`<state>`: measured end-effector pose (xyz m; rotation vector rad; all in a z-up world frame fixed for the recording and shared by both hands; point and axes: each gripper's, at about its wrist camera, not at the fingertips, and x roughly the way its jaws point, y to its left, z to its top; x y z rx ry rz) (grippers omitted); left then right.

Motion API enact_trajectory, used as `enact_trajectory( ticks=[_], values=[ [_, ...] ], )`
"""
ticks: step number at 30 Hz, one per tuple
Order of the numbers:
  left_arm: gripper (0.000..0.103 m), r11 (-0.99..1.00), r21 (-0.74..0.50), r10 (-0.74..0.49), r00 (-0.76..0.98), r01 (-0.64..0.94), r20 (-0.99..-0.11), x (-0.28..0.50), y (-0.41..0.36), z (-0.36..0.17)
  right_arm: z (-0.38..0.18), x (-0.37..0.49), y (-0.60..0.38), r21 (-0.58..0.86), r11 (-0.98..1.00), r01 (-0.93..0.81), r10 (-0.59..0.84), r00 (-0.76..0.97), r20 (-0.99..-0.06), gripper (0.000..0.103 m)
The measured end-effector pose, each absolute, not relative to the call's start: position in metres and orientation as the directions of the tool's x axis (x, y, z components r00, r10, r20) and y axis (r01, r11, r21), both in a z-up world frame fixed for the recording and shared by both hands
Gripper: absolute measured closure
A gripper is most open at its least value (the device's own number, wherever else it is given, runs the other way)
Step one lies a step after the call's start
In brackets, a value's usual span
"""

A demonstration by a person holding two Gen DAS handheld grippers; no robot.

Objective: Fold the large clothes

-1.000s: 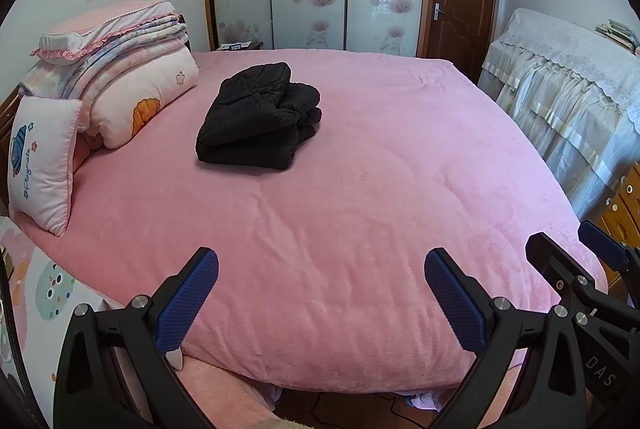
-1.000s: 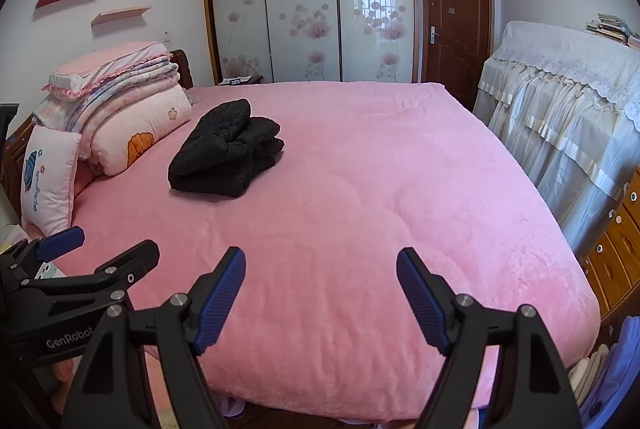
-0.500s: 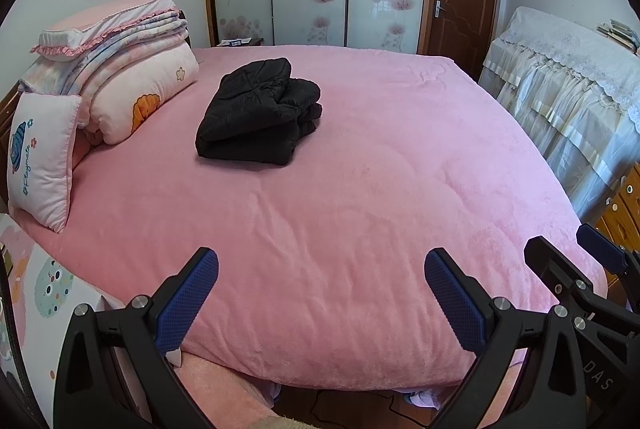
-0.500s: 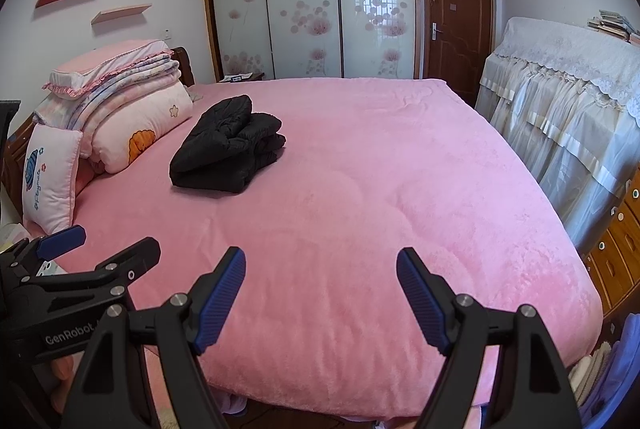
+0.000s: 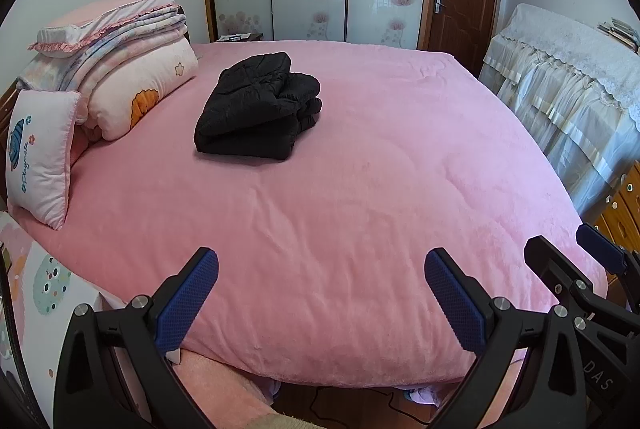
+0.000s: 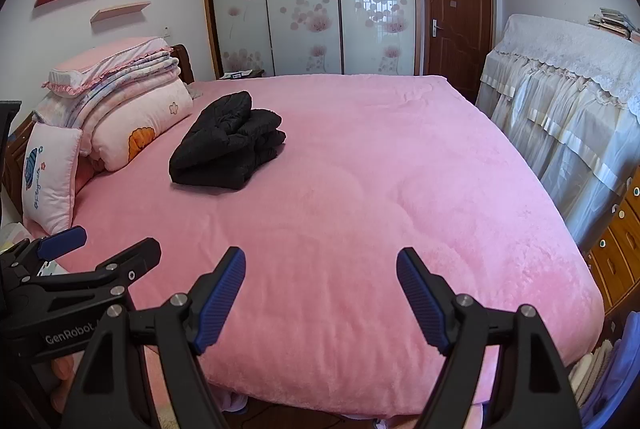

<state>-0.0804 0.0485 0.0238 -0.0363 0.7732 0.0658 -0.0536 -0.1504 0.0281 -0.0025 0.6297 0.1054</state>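
A black padded jacket (image 5: 258, 107) lies folded in a thick bundle on the pink bed (image 5: 360, 189), towards the far left; it also shows in the right wrist view (image 6: 228, 141). My left gripper (image 5: 320, 293) is open and empty, held at the bed's near edge, far from the jacket. My right gripper (image 6: 320, 293) is open and empty, also at the near edge. Each gripper shows at the side of the other's view: the right one (image 5: 576, 265) and the left one (image 6: 100, 257).
Stacked folded quilts (image 5: 120, 69) and a small pillow (image 5: 38, 157) sit at the bed's left end. A lace-covered cabinet (image 5: 572, 81) stands on the right, with wooden drawers (image 6: 616, 241) beside it. A wardrobe (image 6: 308, 1) and a door (image 6: 456, 13) are behind the bed.
Both views have tilted slightly, so the bed and jacket sit a little higher in frame. The jacket has not moved and both grippers stay open.
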Motion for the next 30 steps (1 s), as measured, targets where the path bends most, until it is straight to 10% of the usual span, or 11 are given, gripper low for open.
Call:
enact_trajectory(
  ticks=[30],
  values=[
    [0.001,0.997,-0.016,0.037,0.702,-0.070,-0.711,-0.0798,0.0535,0.0189,0.0268,-0.0541,-0.1512,0.035,0.994,-0.101,0.102,0.798,-0.594,0.024]
  ],
)
